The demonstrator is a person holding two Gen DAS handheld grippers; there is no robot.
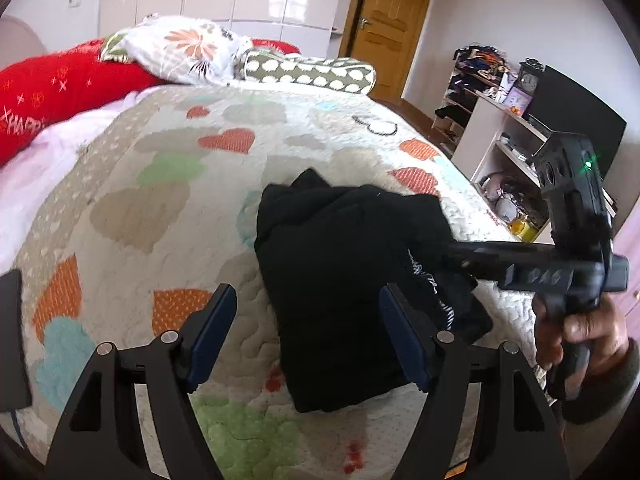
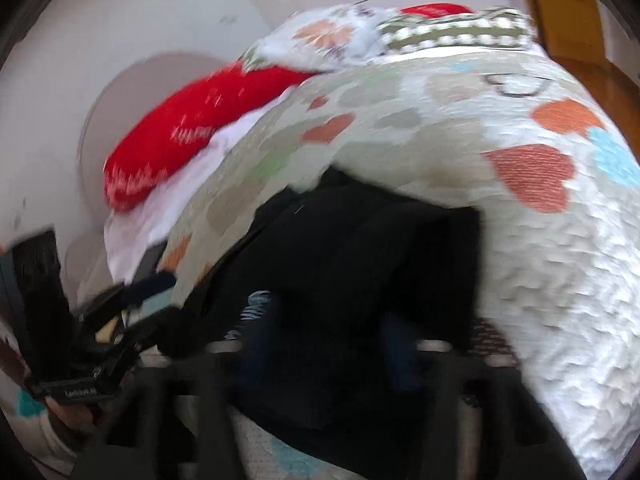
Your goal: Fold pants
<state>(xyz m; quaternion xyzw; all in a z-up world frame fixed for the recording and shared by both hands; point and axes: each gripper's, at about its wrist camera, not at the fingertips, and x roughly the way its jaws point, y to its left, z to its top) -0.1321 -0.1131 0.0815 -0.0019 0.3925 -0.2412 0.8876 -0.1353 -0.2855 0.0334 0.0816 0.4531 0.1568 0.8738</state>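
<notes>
Black pants (image 1: 348, 280) lie folded in a thick bundle on the heart-patterned quilt (image 1: 168, 208). My left gripper (image 1: 308, 340) is open and empty, its blue-padded fingers (image 1: 212, 332) hovering over the near left part of the bundle. My right gripper (image 1: 432, 248) reaches in from the right, its tips buried in the pants' right edge where a striped lining (image 1: 444, 308) shows. In the blurred right wrist view the pants (image 2: 360, 260) fill the space between the fingers (image 2: 256, 344), which stand apart in the fabric; whether they clamp it is unclear.
A red pillow (image 1: 60, 88), a floral pillow (image 1: 184, 48) and a spotted bolster (image 1: 316, 72) lie at the head of the bed. Cluttered shelves (image 1: 504, 128) and a dark screen (image 1: 576, 116) stand right of the bed. A wooden door (image 1: 392, 28) is behind.
</notes>
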